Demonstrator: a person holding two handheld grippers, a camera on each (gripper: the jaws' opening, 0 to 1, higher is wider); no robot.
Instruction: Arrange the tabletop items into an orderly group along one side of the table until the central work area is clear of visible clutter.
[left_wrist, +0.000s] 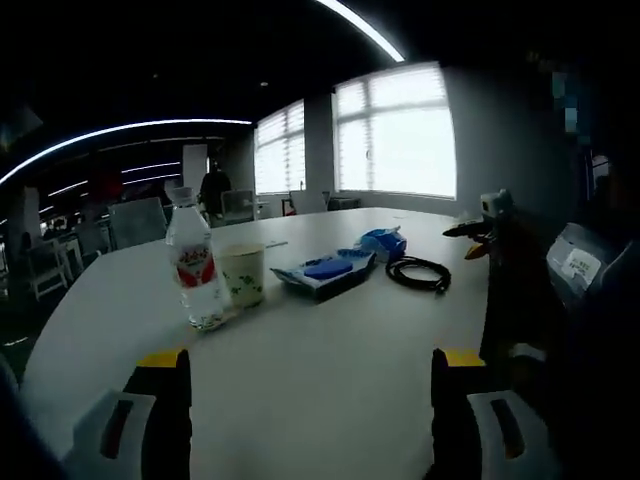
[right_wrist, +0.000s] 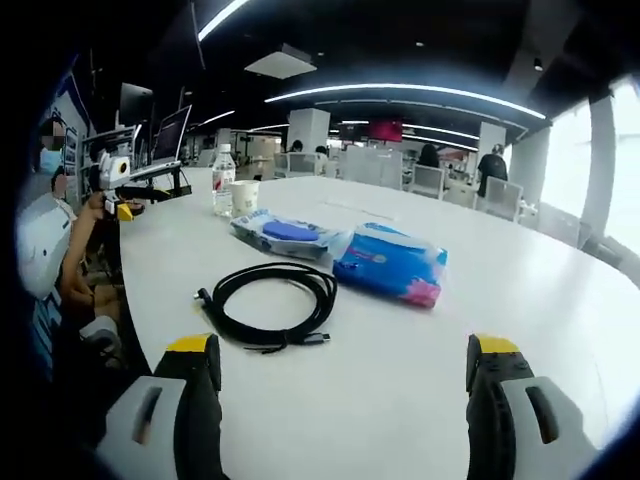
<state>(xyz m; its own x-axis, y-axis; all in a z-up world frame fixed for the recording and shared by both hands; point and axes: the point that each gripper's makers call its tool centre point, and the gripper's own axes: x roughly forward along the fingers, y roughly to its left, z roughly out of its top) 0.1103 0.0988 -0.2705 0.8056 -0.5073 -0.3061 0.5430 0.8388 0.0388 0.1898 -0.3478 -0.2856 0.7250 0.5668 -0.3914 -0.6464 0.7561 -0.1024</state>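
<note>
White table (right_wrist: 560, 300): one bottle (left_wrist: 194, 262), one cup (left_wrist: 242, 275), one cable (right_wrist: 268, 303).

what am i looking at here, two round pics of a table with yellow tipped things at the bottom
A person holds a two-jaw gripper in each hand, and each carries a fisheye camera.

In the left gripper view, the left gripper is open and holds nothing.

In the right gripper view, the right gripper is also open and empty.

On the white round table stand a clear plastic water bottle with a red label and a pale paper cup. Further along lie a blue flat packet, a blue and pink tissue pack and a coiled black cable.
</note>
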